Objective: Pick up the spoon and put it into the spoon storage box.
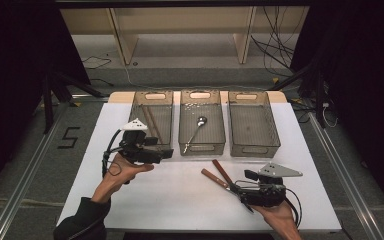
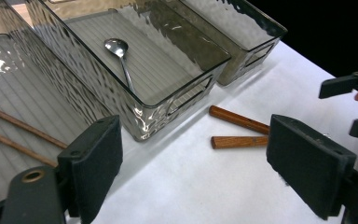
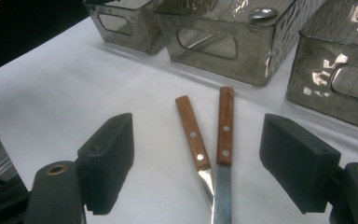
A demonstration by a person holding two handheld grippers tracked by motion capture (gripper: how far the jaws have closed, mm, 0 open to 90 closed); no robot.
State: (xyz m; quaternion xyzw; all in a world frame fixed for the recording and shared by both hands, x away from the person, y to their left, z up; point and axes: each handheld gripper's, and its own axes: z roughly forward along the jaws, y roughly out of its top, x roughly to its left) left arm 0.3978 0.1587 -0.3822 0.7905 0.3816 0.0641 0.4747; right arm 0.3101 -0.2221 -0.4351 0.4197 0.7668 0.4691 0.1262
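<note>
Sorting: I read this as cutlery going into the three clear bins (image 1: 202,150) along the far edge of the counter (image 1: 180,200), one kind per bin, which would explain the grouping.
Left bin: chopsticks (image 2: 14,123) lie in it.
Middle bin: one spoon (image 1: 196,131) lies in it, bowl toward the far edge.
Right bin: nothing I can see in it.
Knives: two wooden-handled knives (image 3: 207,135) lie on the counter near its near right corner, side by side, handles toward the bins, blades toward me and almost touching.
Right tongs (image 1: 240,190): spread wide, nothing pinched; I have them low to the counter, lined up with the knife blades, which run in between the jaws, so a pickup looks like the next step.
Left tongs (image 1: 167,154): spread, holding nothing; my hand (image 1: 122,172) holds them level at the near end of the left bin, pointing toward the middle one.
</note>
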